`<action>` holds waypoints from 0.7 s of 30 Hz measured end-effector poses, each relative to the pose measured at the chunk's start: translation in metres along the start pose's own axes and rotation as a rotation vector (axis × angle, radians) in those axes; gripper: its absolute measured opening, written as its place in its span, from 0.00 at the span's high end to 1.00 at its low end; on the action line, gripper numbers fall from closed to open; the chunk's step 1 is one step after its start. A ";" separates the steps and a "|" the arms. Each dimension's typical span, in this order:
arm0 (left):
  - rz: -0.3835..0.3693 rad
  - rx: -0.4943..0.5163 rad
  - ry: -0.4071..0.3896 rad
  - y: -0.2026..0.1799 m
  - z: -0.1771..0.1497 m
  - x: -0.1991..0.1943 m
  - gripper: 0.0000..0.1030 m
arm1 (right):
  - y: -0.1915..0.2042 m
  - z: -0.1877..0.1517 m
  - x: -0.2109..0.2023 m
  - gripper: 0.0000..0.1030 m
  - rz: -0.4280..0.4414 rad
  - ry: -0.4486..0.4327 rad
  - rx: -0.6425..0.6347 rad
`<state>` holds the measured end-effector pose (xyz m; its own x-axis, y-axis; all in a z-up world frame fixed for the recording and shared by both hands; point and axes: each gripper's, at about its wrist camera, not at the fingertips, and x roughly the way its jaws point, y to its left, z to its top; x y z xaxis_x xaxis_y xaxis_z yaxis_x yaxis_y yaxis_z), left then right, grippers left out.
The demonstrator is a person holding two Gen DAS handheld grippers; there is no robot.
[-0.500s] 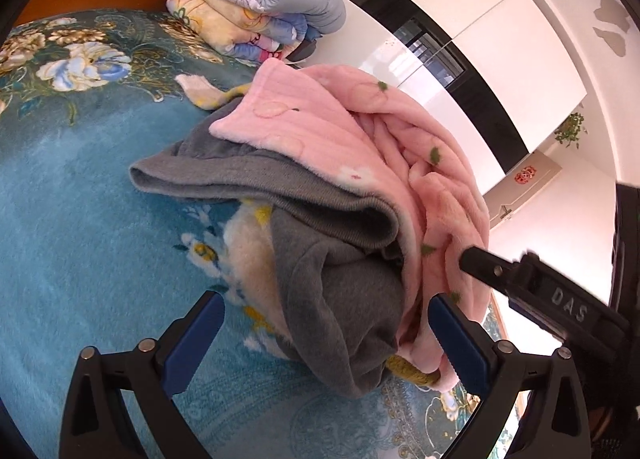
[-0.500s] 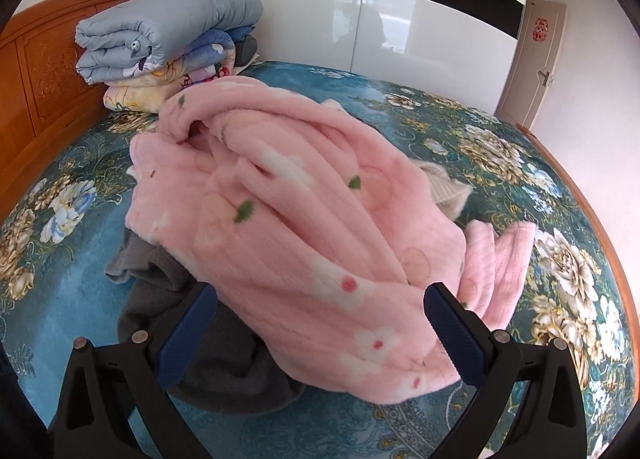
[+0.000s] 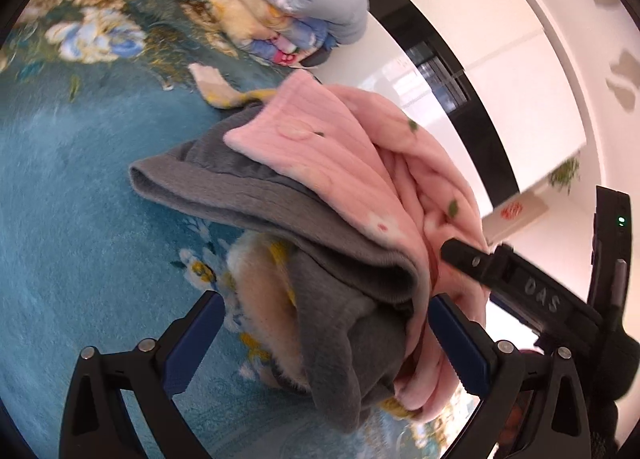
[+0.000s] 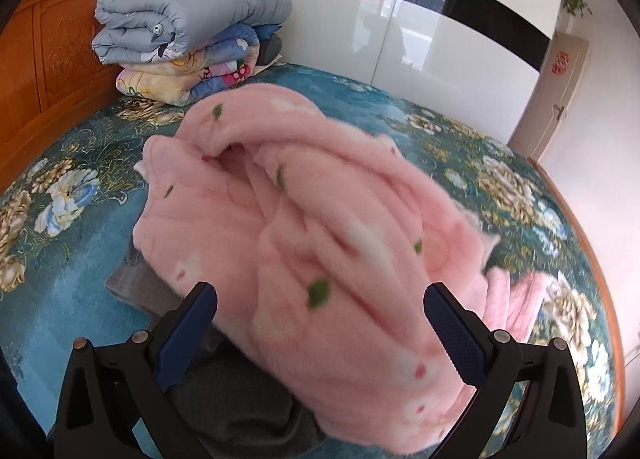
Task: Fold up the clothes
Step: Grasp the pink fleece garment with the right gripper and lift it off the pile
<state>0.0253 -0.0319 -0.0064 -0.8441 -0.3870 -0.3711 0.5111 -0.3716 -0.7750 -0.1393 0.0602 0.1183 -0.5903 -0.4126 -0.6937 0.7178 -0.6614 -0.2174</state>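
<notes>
Left wrist: both tongs [image 3: 324,343] [image 4: 320,331], spread wide, now closer to pink garment [image 4: 320,243].

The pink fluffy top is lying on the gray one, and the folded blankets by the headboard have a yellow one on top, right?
Not quite. The pink top does lie on the gray one, but the top blanket in the stack by the headboard is gray-blue, not yellow. The right wrist view shows it.

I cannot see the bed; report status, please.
Left gripper, right gripper: open. Fluffy pink garment unfolded, piled on grey knitted garment. Nothing blocking.
</notes>
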 end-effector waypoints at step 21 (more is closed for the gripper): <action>0.142 -0.030 0.086 0.010 -0.013 -0.019 0.00 | 0.009 0.089 0.039 0.75 -0.165 0.032 -0.154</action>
<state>0.0449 -0.0174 -0.0138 -0.7752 -0.3598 -0.5193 0.6223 -0.2928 -0.7260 -0.1881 -0.0176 0.1503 -0.6940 -0.2850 -0.6612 0.6620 -0.6138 -0.4302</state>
